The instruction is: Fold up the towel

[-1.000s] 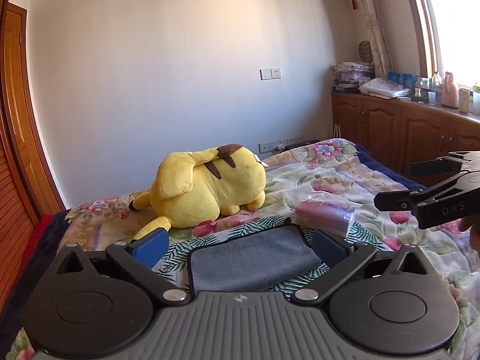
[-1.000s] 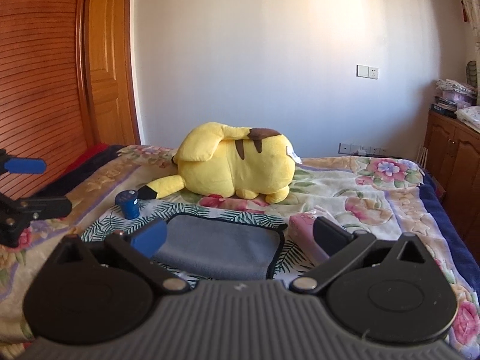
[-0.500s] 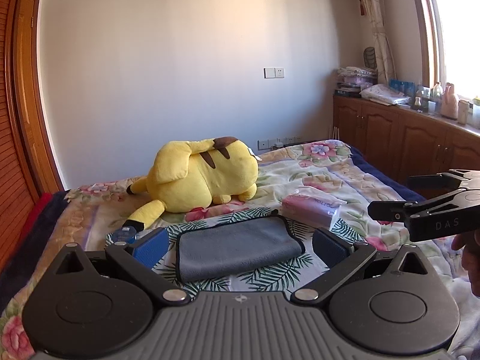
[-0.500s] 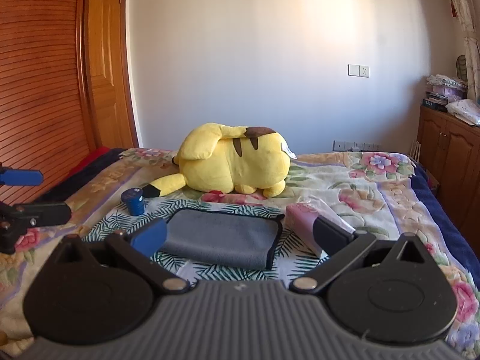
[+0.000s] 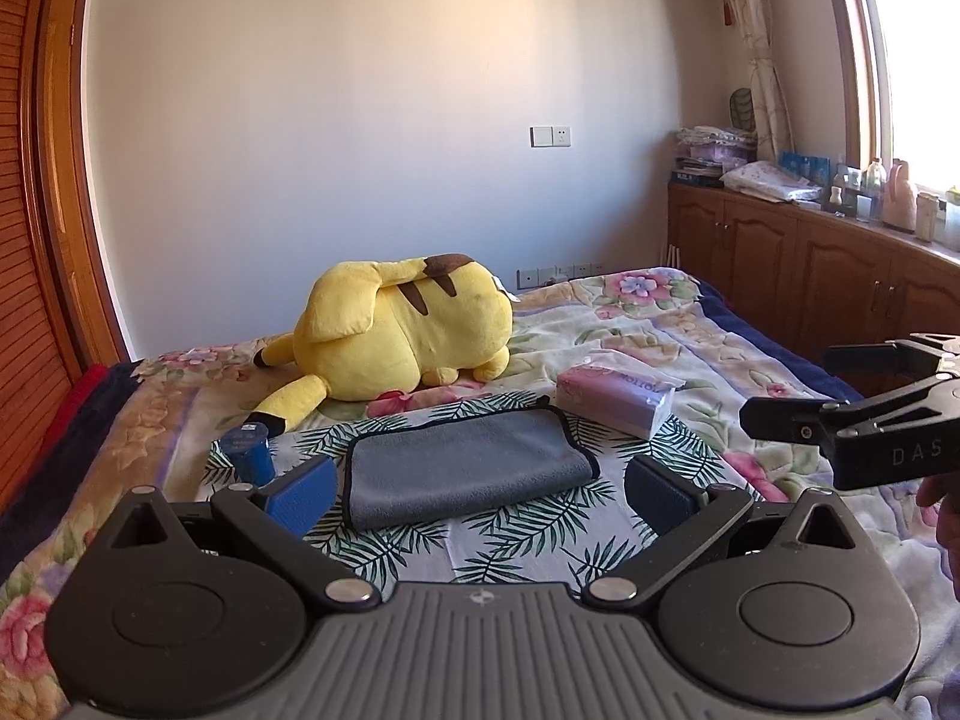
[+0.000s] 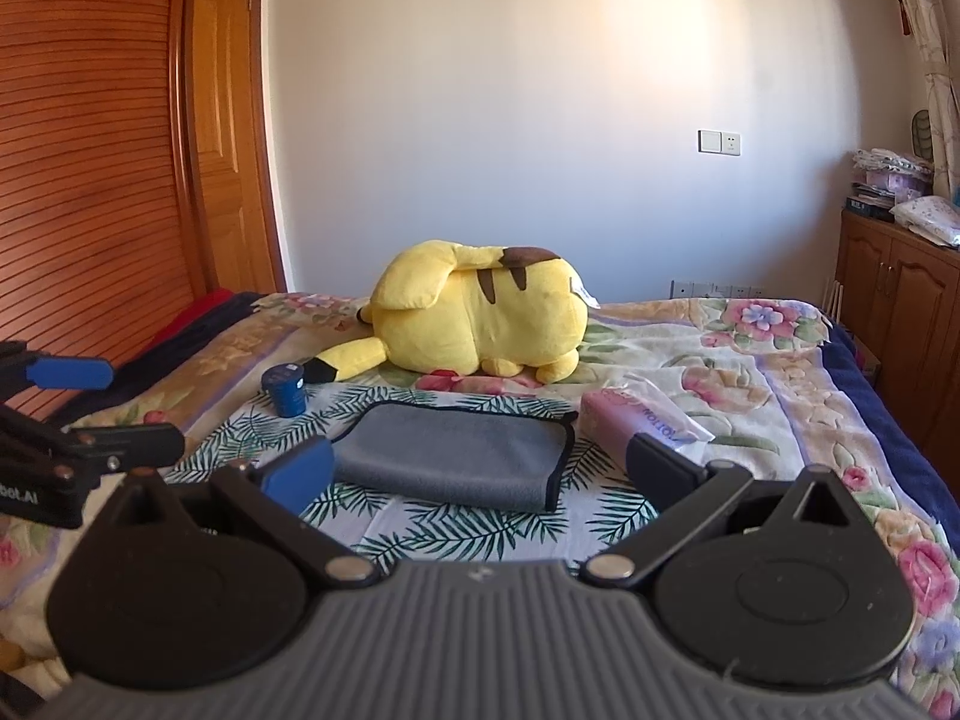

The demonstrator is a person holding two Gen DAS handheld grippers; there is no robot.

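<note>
A grey towel (image 5: 465,468) with a dark edge lies folded flat on the flowered bedspread; it also shows in the right wrist view (image 6: 456,456). My left gripper (image 5: 480,489) is open and empty, held above the bed just short of the towel. My right gripper (image 6: 480,471) is open and empty too, also a little short of the towel. The right gripper shows at the right edge of the left wrist view (image 5: 798,390). The left gripper shows at the left edge of the right wrist view (image 6: 129,408).
A big yellow plush toy (image 5: 402,330) lies behind the towel. A small blue jar (image 5: 247,453) stands left of the towel and a pink tissue pack (image 5: 615,399) lies to its right. Wooden cabinets (image 5: 810,276) line the right wall, a wooden door (image 6: 228,138) the left.
Both grippers have drawn back and up from the towel, so the whole folded towel, the blue jar and more of the bed now show. Both stay open.
</note>
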